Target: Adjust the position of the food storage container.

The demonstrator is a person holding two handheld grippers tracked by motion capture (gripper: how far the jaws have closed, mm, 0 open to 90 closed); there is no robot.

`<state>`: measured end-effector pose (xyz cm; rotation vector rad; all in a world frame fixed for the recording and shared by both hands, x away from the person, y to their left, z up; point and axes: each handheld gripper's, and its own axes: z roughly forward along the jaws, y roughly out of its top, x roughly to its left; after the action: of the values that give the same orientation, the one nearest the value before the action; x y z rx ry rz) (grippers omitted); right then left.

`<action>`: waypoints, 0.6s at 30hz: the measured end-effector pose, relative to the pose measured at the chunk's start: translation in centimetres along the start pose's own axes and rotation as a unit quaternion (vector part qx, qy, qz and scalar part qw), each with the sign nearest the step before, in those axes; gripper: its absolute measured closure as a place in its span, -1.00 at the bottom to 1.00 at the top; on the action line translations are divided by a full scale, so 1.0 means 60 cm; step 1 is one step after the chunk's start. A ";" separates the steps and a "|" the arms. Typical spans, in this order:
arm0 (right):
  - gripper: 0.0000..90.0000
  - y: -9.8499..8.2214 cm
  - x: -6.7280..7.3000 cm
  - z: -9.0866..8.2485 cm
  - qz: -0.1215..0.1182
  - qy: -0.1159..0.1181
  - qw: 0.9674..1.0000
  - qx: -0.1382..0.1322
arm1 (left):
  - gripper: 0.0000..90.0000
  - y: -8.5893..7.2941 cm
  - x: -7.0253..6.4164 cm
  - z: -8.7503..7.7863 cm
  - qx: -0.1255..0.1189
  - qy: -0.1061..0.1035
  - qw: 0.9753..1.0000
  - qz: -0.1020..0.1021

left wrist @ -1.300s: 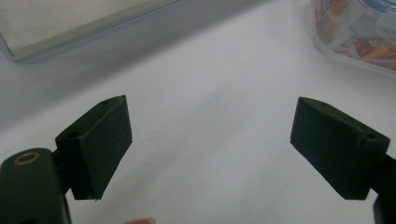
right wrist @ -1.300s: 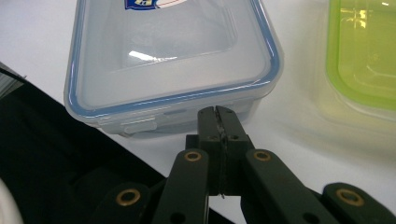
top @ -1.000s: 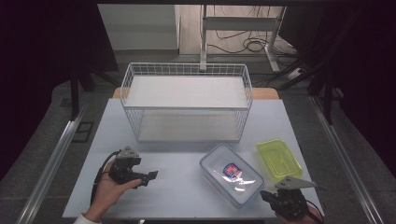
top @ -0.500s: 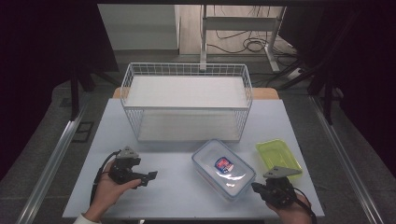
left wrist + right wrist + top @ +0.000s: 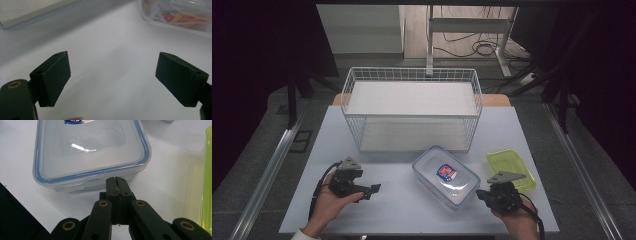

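With jaws pressed together, right hand-held gripper (image 5: 116,180) touches the clear lidded container (image 5: 90,150)

In the high view the wire basket (image 5: 412,107) walls off the upper middle of the table (image 5: 392,200), leaving narrow bare strips at its left and right ends. Bare table runs across the lower left and lower middle, between the left tongs (image 5: 374,189) and the clear lidded container (image 5: 446,176). At lower right it is tight: the right tongs (image 5: 479,194) sit pinched together against the container's near corner, with the green lid (image 5: 510,168) just beside them.
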<state>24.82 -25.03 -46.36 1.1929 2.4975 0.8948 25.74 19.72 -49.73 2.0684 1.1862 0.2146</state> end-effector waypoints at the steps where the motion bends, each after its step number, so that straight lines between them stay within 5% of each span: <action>1: 0.98 0.001 0.000 -0.002 -0.002 -0.001 1.000 -0.003 | -0.72 0.000 0.000 0.000 0.000 -0.001 1.000 0.000; 8: 0.98 0.059 0.019 -0.014 -0.022 -0.012 0.999 -0.032 | -0.72 0.000 0.001 0.001 0.001 -0.003 1.000 0.002; 18: 0.98 0.190 0.018 0.091 -0.039 -0.046 0.998 -0.008 | -0.72 -0.002 0.002 0.002 0.003 -0.006 1.000 0.007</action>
<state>33.67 -16.35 -43.57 1.0984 2.4416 0.8201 25.77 19.80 -49.95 2.0813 1.1679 0.2055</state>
